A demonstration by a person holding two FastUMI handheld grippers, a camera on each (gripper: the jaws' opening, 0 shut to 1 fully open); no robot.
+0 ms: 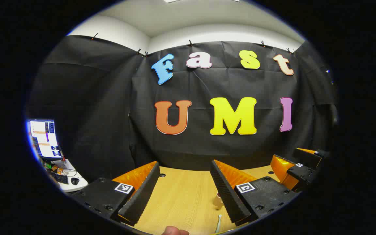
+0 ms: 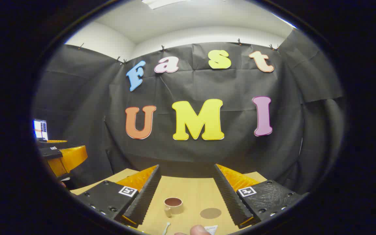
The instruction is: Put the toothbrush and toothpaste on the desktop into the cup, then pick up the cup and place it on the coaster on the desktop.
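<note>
A beige cup (image 2: 173, 205) with a dark inside stands upright on the wooden desktop (image 2: 194, 192), its handle toward me. A round brown coaster (image 2: 210, 213) lies flat just right of it. The white toothbrush tip (image 2: 166, 227) shows low in the right gripper view, and the toothpaste end (image 2: 211, 229) lies beside it. My right gripper (image 2: 188, 182) hangs open above the desk, nothing between its fingers. My left gripper (image 1: 185, 176) is open too; beside its right finger I see part of the cup (image 1: 218, 200) and the toothbrush (image 1: 219, 223).
The right gripper (image 1: 300, 164) shows at the far right of the left gripper view; the left gripper (image 2: 62, 156) shows at the left of the right gripper view. A side table with a monitor (image 1: 44, 138), keyboard and mouse stands off to the left. A fingertip (image 2: 198, 230) pokes in at the bottom.
</note>
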